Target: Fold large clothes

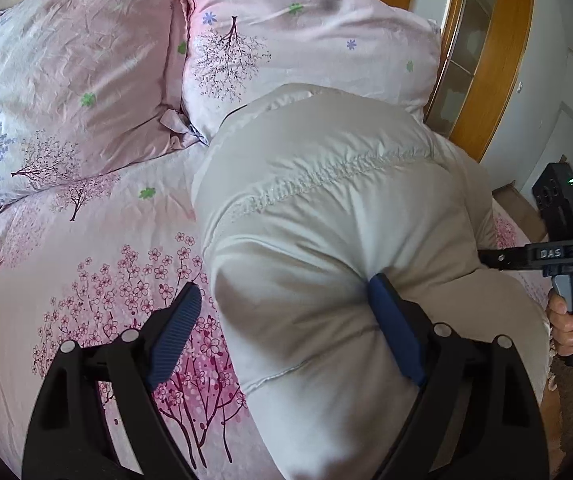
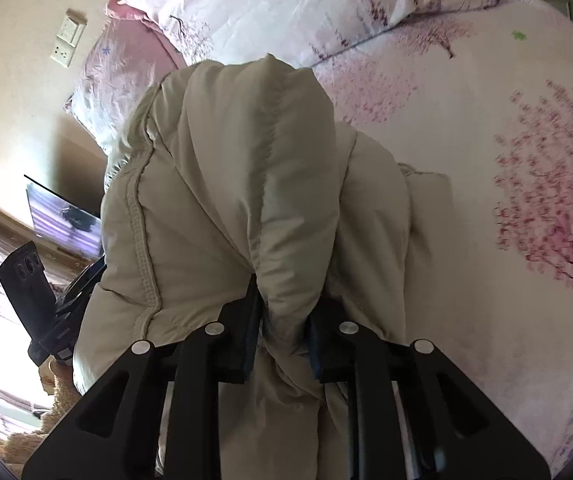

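A puffy cream down jacket [image 1: 326,208] lies bunched on the pink floral bed [image 1: 66,280], near its right edge. My left gripper [image 1: 282,328] is open; its right finger presses against the jacket's near side, its left finger hangs over the bedspread. My right gripper [image 2: 282,328] is shut on a fold of the jacket [image 2: 254,168] and holds it up. In the left wrist view the right gripper [image 1: 486,258] reaches into the jacket's right side, its fingertips hidden by fabric.
Two pink pillows [image 1: 78,80] lie at the head of the bed. A wooden door frame [image 1: 490,60] stands to the right of the bed. A wall socket [image 2: 68,38] and a screen [image 2: 66,220] show at the left in the right wrist view.
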The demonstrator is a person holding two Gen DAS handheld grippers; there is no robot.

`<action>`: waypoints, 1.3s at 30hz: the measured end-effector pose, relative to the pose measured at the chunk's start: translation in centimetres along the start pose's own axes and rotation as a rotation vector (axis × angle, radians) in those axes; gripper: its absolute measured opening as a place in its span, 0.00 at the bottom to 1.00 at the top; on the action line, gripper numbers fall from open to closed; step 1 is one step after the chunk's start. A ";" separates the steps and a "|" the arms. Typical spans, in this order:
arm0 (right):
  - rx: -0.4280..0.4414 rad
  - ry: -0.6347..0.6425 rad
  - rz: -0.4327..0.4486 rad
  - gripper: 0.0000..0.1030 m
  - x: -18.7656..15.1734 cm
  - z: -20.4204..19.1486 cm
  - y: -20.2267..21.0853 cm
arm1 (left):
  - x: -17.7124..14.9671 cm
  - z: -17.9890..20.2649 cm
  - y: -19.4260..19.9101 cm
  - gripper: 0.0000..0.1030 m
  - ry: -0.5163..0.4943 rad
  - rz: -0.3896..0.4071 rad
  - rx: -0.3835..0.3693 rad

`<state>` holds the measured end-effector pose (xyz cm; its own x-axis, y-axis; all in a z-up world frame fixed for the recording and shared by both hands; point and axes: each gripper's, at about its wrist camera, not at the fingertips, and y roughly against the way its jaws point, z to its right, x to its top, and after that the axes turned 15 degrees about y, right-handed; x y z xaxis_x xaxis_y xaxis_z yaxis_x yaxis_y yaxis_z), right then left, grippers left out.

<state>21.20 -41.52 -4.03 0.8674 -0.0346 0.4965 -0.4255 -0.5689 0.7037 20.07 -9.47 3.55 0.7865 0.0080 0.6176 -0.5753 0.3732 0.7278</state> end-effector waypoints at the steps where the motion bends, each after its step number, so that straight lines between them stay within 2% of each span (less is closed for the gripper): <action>1: -0.031 0.010 0.006 0.23 0.0 -0.4 0.9 | 0.0 0.0 0.0 0.84 -0.005 -0.002 0.003; 3: -0.090 0.028 0.033 0.28 0.2 -1.2 2.4 | -0.1 0.2 -0.1 0.84 -0.019 0.000 0.016; 6: -0.232 0.105 0.139 0.29 0.8 -3.3 5.6 | -0.2 0.3 -0.1 0.84 -0.025 0.002 0.021; 10: -0.270 0.191 0.184 0.25 1.9 -5.9 6.1 | -0.1 0.3 -0.1 0.84 -0.032 0.002 0.025; 13: -0.294 0.251 0.140 0.23 3.1 -6.9 4.3 | -0.1 0.4 -0.1 0.84 -0.044 0.005 0.033; 16: -0.344 0.241 -0.007 0.22 3.6 -5.3 1.0 | -0.1 0.4 -0.2 0.84 -0.046 0.004 0.026; 18: -0.312 0.212 -0.074 0.21 3.8 -3.9 -0.7 | 0.1 0.5 -0.4 0.84 -0.043 0.001 0.016; 22: -0.291 0.203 -0.131 0.21 3.9 -2.5 -2.1 | 0.1 0.8 -0.7 0.84 -0.038 0.003 0.000; 28: -0.290 0.204 -0.166 0.21 3.7 -2.1 -2.8 | 1.0 1.5 0.9 0.84 -0.074 0.051 0.019; 31: -0.287 0.198 -0.170 0.21 3.5 -1.8 -3.1 | 2.0 1.7 1.4 0.86 -0.107 0.100 0.074; 35: -0.278 0.179 -0.163 0.21 3.5 -1.7 -2.8 | 2.0 2.0 -0.1 0.88 -0.152 0.058 0.093; 39: -0.332 0.195 -0.133 0.21 2.8 -2.6 -1.2 | 1.9 1.9 -0.8 0.89 -0.152 0.038 0.102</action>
<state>23.44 -38.77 -2.13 0.8689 0.1962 0.4544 -0.4005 -0.2608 0.8784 21.56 -11.53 4.68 0.7250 -0.1224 0.6778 -0.6302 0.2792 0.7245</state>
